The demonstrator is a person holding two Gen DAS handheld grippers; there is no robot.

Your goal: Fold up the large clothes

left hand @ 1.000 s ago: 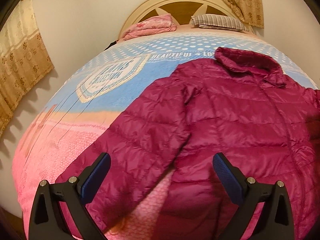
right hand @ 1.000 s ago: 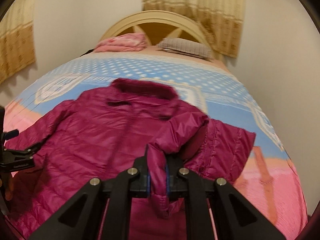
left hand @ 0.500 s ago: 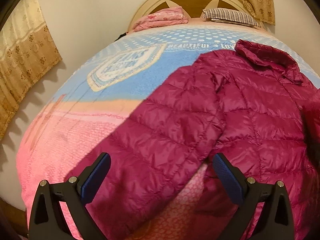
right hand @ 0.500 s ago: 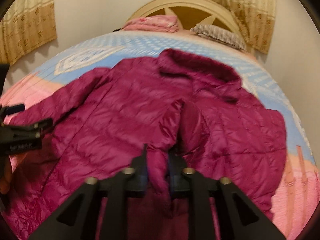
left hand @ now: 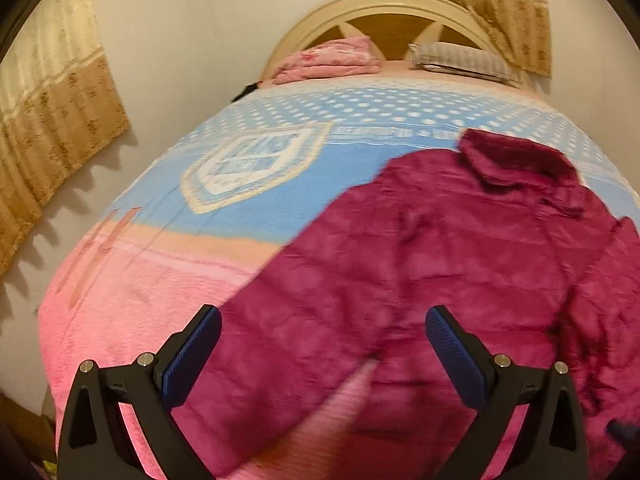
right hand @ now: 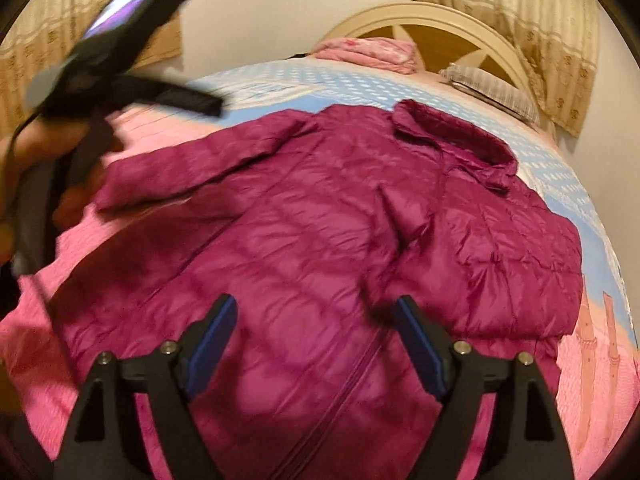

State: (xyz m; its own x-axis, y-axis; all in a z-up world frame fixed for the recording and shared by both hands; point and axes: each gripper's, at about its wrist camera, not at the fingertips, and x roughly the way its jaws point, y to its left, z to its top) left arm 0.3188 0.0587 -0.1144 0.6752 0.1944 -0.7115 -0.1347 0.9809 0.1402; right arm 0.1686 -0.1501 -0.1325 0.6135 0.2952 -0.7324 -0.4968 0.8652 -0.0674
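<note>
Two grippers are in view, both with jaws spread wide and holding nothing. Left gripper [left hand: 323, 354]: its blue-padded fingers [left hand: 192, 354] hover over the jacket's left-hand sleeve [left hand: 288, 344], which runs from the shoulder down toward 7 o'clock in the left wrist view. This view is motion-blurred, so contact between pads and fabric cannot be judged.

Task item: one magenta quilted jacket [right hand: 320, 240] lies front-up on the bed [left hand: 120, 320], collar [right hand: 452, 136] toward the headboard [left hand: 384, 4] at 12 o'clock. The blanket beneath is pink at the near end and blue with white dots at the far end. In the right wrist view, the sleeve at 9 o'clock extends outward, flat on the pink blanket. The opposite sleeve [right hand: 404, 216] is folded inward across the chest, its cuff end lying just beyond the right-hand pad. The zipper line runs from the collar down toward 6 o'clock between the fingers.

Right gripper [right hand: 314, 340]: positioned above the lower front of the jacket, near the zipper. The left gripper appears in this view at 10 o'clock as a blurred black body held by the person's hand [right hand: 36, 148].

Background, left to right: a folded pink blanket [left hand: 328, 60] and a striped pillow [left hand: 464, 60] at the headboard; tan curtains [left hand: 52, 100] on the walls.
</note>
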